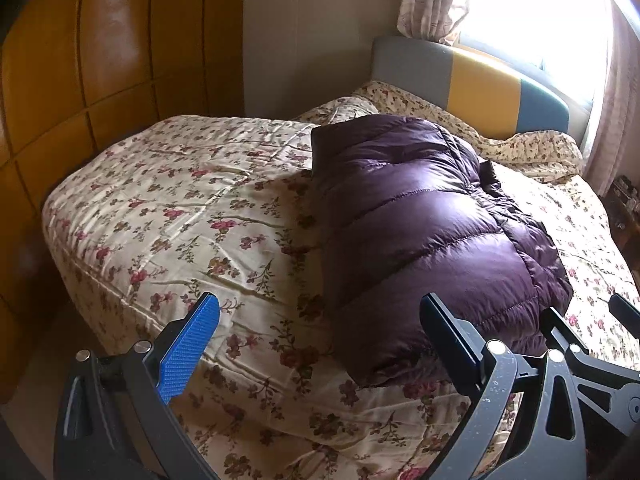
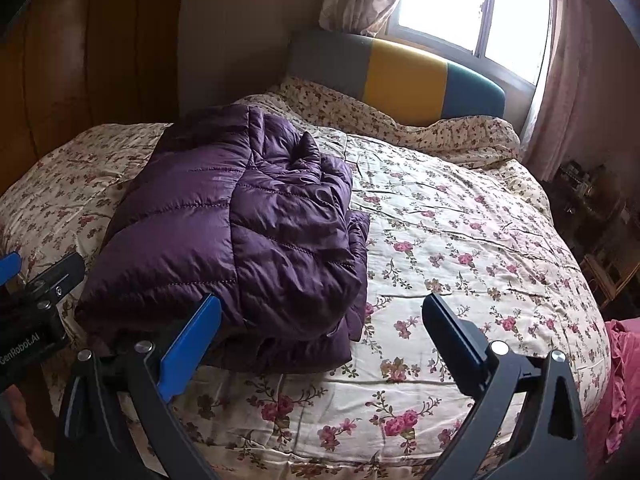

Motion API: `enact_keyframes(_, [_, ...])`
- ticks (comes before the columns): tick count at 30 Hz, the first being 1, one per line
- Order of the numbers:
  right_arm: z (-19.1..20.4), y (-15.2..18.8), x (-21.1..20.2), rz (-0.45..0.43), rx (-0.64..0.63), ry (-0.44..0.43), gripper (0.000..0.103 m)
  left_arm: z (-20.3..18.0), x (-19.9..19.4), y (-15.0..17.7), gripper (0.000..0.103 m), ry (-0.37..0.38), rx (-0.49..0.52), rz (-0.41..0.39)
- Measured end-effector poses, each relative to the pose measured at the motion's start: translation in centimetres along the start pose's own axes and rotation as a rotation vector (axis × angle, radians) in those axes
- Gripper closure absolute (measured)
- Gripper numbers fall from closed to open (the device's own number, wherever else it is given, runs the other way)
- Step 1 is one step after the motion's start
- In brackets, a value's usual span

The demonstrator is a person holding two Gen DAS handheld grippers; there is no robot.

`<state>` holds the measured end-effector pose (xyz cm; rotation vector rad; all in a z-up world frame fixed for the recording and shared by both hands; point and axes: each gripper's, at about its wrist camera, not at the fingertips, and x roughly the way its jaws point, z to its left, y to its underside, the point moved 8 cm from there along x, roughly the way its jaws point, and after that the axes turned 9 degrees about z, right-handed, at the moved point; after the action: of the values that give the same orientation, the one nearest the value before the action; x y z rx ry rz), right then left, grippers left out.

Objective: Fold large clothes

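Purple quilted jacket (image 2: 240, 216) on cream floral (pink-rose) bedspread (image 2: 460, 240).

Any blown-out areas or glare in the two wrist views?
Left wrist: window blown out, sheen on the purple jacket. Right wrist: window clipped too, wardrobe side dark; both views bend at the edges.

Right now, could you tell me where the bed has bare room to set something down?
Bare quilt lies between the purple jacket and the window-side edge, and in a strip beside the wardrobe. The bunched bedding crowds the headboard end.
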<state>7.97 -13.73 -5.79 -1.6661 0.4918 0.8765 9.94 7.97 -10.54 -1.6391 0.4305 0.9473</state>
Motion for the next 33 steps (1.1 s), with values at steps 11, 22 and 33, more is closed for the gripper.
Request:
enact_keyframes(11, [-0.23,-0.21,-0.33,-0.007,0.008,-0.003,0.003,-0.02,-0.01,0.17,0.004,0.005,-0.001,0.005])
enact_keyframes(22, [-0.06,-0.06,-0.44,-0.009,-0.003,-0.002,0.003,-0.20,-0.11,0.16,0.004,0.008,0.004,0.007])
enact_keyframes(33, [0.23,-0.02,-0.19,-0.003,-0.004,-0.004,0.003,-0.60,-0.51,-0.01,0.004,0.011,0.019,-0.010])
